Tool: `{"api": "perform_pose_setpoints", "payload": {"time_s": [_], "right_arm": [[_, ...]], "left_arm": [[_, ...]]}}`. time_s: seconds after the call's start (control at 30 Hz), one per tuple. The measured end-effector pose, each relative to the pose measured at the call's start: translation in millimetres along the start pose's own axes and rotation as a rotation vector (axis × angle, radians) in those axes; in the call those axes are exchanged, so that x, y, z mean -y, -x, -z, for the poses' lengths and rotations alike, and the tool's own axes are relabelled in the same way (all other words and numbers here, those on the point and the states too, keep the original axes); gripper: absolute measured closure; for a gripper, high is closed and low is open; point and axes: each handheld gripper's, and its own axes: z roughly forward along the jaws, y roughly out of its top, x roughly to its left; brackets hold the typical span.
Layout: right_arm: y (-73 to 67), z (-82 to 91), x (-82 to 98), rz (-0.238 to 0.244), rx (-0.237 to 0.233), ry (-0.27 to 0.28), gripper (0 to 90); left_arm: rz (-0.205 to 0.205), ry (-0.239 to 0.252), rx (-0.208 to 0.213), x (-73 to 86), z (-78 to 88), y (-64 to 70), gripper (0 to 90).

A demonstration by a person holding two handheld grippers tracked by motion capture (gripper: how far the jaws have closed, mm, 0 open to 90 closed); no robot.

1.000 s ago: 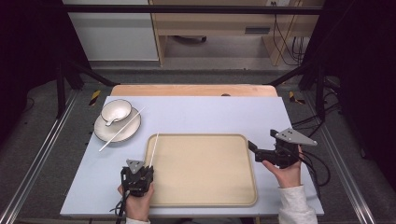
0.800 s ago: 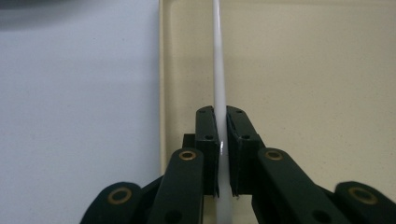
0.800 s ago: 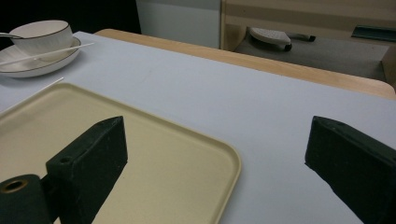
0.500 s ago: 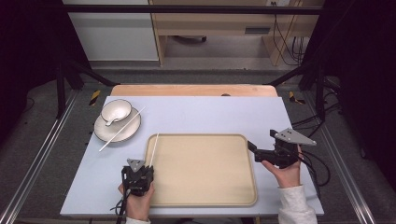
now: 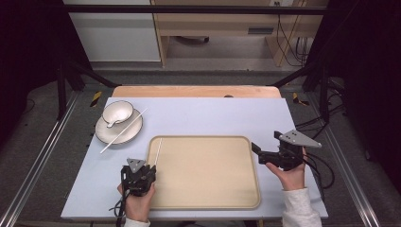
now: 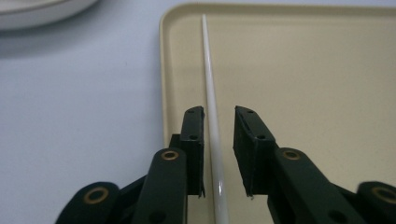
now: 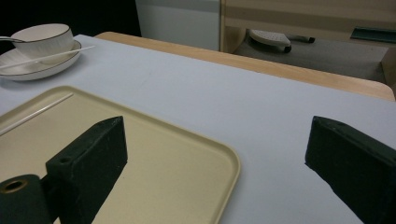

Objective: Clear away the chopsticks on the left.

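A beige tray [image 5: 203,198] lies in the middle of the pale blue table. A white chopstick [image 5: 157,148] lies lengthwise just inside the tray's left rim. My left gripper [image 5: 150,169] sits at the near end of that chopstick. In the left gripper view the chopstick [image 6: 208,70] runs between the jaws of the left gripper [image 6: 218,112], which stand a little apart with a small gap on each side. My right gripper [image 5: 265,142] hovers at the tray's right rim, pointing left. Its jaws are wide open with nothing between them, and the right gripper [image 7: 217,122] looks over the tray corner [image 7: 224,158].
At the back left a white bowl [image 5: 117,112] stands on a white plate [image 5: 124,135], with a second chopstick [image 5: 116,141] lying across the plate. Bare table surface stretches behind the tray. A wooden board [image 5: 194,91] edges the far side.
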Motion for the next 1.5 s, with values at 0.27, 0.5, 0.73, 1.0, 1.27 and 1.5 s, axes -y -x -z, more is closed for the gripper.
{"api": "perform_pose_setpoints", "payload": {"time_s": [0.27,0.5,0.73,1.0,1.27,1.5], "right_arm": [[1.2,2.8,-0.8,-0.005,0.001,0.012,5.8],[2.3,4.9,-1.5,-0.009,0.002,0.019,5.7],[3.0,6.7,-2.1,-0.014,0.004,0.026,5.7],[3.9,8.4,-2.5,-0.015,0.005,0.027,5.7],[3.5,6.6,-2.0,-0.007,0.009,0.022,5.7],[2.5,5.0,-1.8,-0.01,0.009,0.018,5.6]], "left_arm": [[-0.067,0.085,0.082,-25.4,16.5,-11.7,55.1],[-0.103,0.131,0.128,-49.7,26.9,-28.3,41.7],[-0.133,0.145,0.169,-68.3,33.2,-45.0,32.5],[-0.173,0.133,0.15,-77.5,30.6,-70.2,27.4],[-0.199,0.083,0.099,-72.5,16.3,-105.6,26.4],[-0.197,0.043,0.078,-73.0,1.3,-126.1,24.9]]}}
